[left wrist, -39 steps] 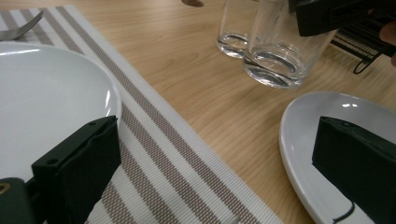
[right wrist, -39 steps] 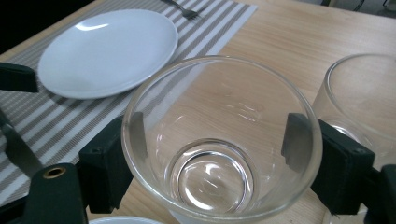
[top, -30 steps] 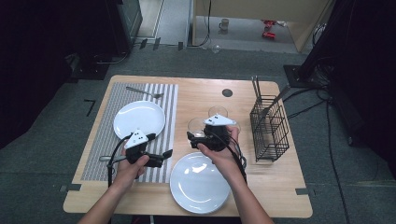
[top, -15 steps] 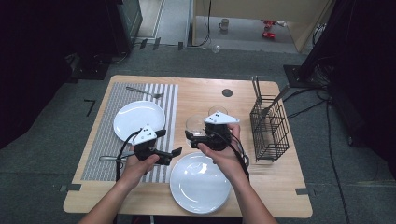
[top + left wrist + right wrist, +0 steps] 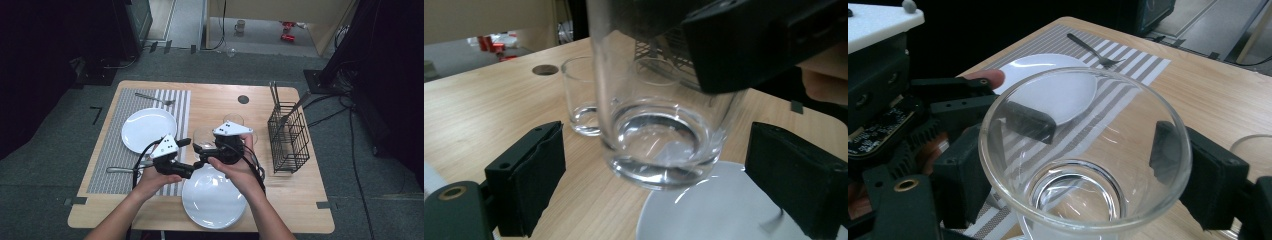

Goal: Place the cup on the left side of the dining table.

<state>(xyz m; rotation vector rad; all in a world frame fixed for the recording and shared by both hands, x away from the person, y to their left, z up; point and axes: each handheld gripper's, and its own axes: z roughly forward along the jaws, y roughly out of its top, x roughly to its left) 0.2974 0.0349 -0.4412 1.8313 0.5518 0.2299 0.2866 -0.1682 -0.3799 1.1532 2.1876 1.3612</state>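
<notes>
Sitting between right gripper's (image 5: 1088, 165) jaws: glass (image 5: 1083, 165)

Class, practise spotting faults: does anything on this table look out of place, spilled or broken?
Nothing spilled or broken. The one oddity: a silver spoon lies crosswise at the striped grey placemat's near end, far from the silver fork.

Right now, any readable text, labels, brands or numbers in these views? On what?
None can be read.
The red items on the floor beyond the table: any print is too small and blurred.
The glass held in the right gripper: clear, no marking.
The white plates, striped placemat and wire basket: no label visible.
</notes>
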